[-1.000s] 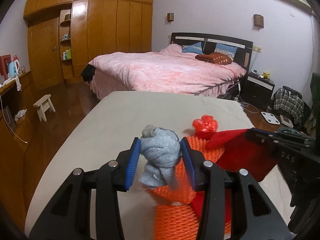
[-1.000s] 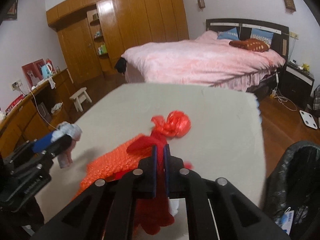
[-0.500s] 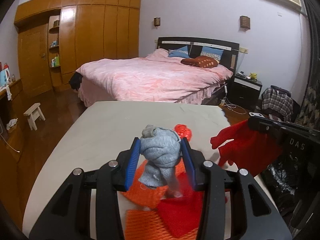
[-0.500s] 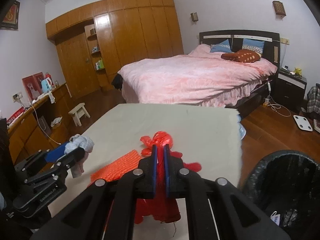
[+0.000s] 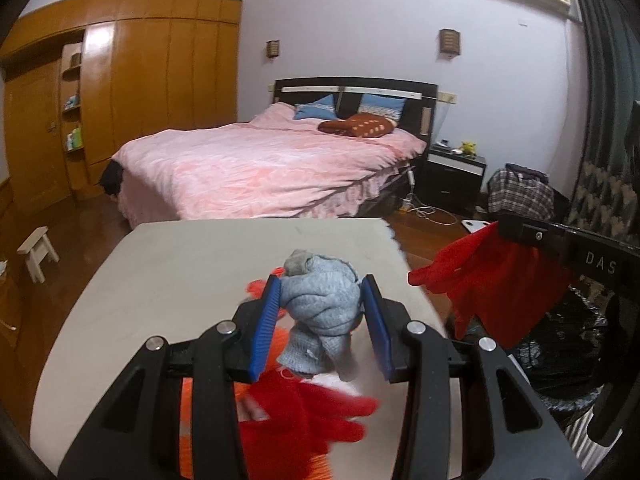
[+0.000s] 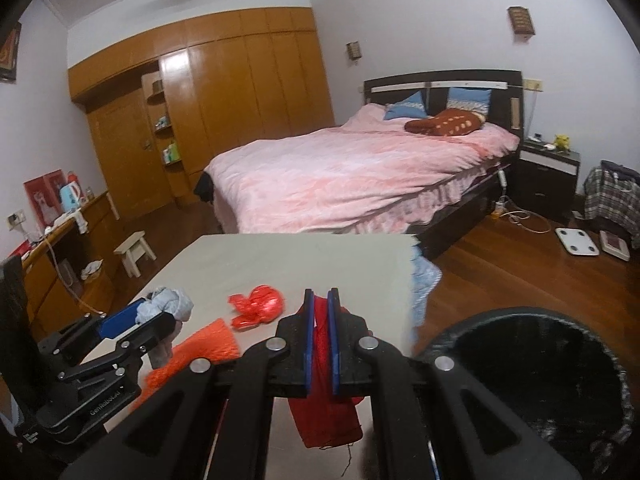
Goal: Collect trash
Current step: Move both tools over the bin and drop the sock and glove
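Observation:
My left gripper (image 5: 320, 292) is shut on a balled grey sock (image 5: 320, 312), held above the beige table (image 5: 168, 272); the same left gripper (image 6: 156, 312) shows at the lower left of the right wrist view. My right gripper (image 6: 321, 300) is shut on a red cloth (image 6: 326, 412) that hangs below its blue pads. That red cloth (image 5: 492, 280) dangles at the right of the left wrist view, over a black-lined trash bin (image 6: 536, 380). A red glove (image 5: 312, 416), orange mesh (image 6: 200, 344) and a crumpled red plastic bag (image 6: 258, 306) lie on the table.
A pink bed (image 6: 352, 176) stands beyond the table, with a wooden wardrobe (image 6: 224, 96) behind it. A small white stool (image 6: 134, 252) is on the floor at the left. A black nightstand (image 6: 548, 176), a scale (image 6: 576, 242) and a plaid bag (image 6: 612, 196) are at the right.
Both grippers have risen and swung to the right with their loads. The trash bin has come into fuller view under the right gripper, and the table items have slid lower and left.

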{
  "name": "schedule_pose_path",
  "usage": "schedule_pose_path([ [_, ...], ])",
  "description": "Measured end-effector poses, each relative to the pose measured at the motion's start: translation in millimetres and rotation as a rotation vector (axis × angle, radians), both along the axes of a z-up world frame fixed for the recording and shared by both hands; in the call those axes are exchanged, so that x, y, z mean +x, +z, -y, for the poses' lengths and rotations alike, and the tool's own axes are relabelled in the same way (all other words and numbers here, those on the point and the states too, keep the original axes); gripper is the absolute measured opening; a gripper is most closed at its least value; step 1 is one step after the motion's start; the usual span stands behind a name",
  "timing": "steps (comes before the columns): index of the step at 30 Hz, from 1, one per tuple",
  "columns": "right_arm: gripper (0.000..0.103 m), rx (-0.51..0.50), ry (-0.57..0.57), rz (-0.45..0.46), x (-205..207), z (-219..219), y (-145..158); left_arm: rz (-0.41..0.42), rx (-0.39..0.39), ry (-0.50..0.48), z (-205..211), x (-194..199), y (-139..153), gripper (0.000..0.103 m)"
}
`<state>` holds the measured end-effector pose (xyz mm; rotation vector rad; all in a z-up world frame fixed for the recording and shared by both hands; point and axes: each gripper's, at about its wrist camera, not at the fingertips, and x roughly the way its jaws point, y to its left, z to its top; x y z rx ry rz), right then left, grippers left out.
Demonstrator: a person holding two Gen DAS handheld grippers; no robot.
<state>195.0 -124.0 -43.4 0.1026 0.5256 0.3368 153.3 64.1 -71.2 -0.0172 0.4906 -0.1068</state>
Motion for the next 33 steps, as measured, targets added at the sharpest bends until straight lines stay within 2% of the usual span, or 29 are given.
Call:
schedule_pose_path([
  [10,0.006,-0.028,-0.124,0.006,-8.3,63.3,2.0,0.018,-0.012,-0.133,71.0,15.0,4.0,0.04],
  [21,0.006,-0.062,-0.265,-0.035,-20.0,132.0,-14.2,0.002,-0.043,-0.299,156.0,26.9,-2.9,0.04],
  [24,0.009,-0.078,-0.304,-0.058,-21.7,149.5,-22.0,-0.012,-0.058,-0.359,175.7,31.3,-8.5,0.045],
  [25,0.009,-0.079,-0.316,-0.062,-22.4,153.9,-23.7,-0.016,-0.06,-0.373,180.7,31.7,-10.3,0.052],
  [27,0.021,-0.08,-0.344,-0.071,-24.6,162.3,-27.0,-0.024,-0.055,-0.393,190.7,32.3,-15.7,0.062],
  [31,0.045,-0.09,-0.387,-0.058,-33.0,174.3,-28.0,-0.036,-0.041,-0.394,191.0,28.1,-24.5,0.071],
  [33,0.07,-0.103,-0.399,-0.042,-35.8,173.9,-27.3,-0.036,-0.032,-0.377,185.9,27.0,-24.5,0.077],
])
